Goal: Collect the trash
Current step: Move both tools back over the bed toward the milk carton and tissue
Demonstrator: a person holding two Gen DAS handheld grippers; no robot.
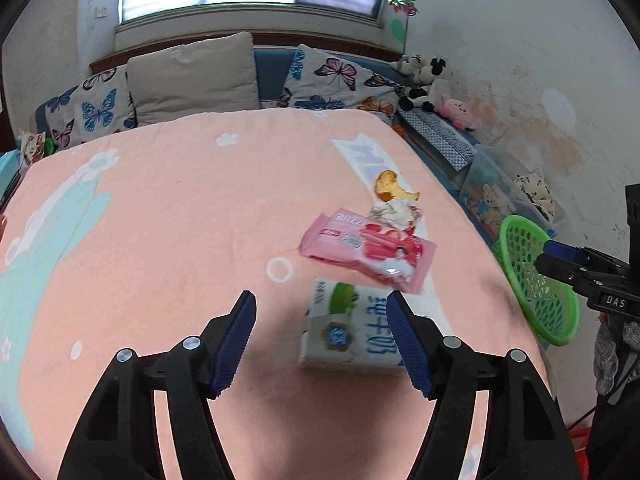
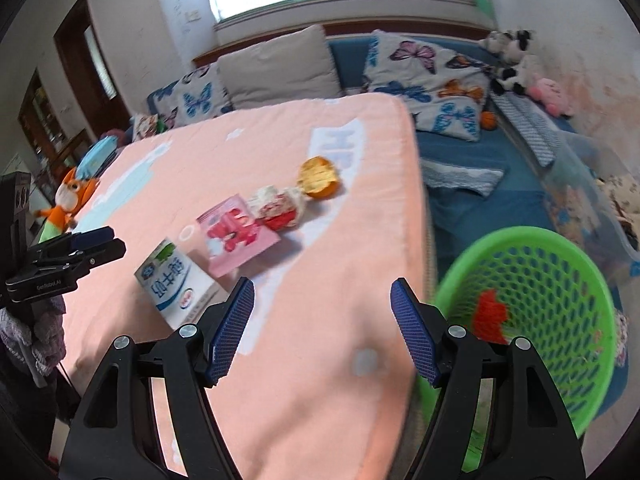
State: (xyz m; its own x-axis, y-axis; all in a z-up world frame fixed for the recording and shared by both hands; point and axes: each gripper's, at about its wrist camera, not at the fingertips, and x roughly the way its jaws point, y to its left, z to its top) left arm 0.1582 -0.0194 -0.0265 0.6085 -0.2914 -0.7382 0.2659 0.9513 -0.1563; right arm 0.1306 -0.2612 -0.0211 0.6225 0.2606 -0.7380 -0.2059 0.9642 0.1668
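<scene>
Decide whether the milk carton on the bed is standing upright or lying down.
Lying down. The milk carton rests on a broad side on the peach bedspread, its printed face turned upward in both wrist views.

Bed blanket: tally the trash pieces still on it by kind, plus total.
Milk carton: 1
Pink wrapper: 1
Crumpled wrapper: 1
Orange peel: 1
Total: 4, all on the blanket. The green basket beside the bed already holds something red, not counted.
</scene>
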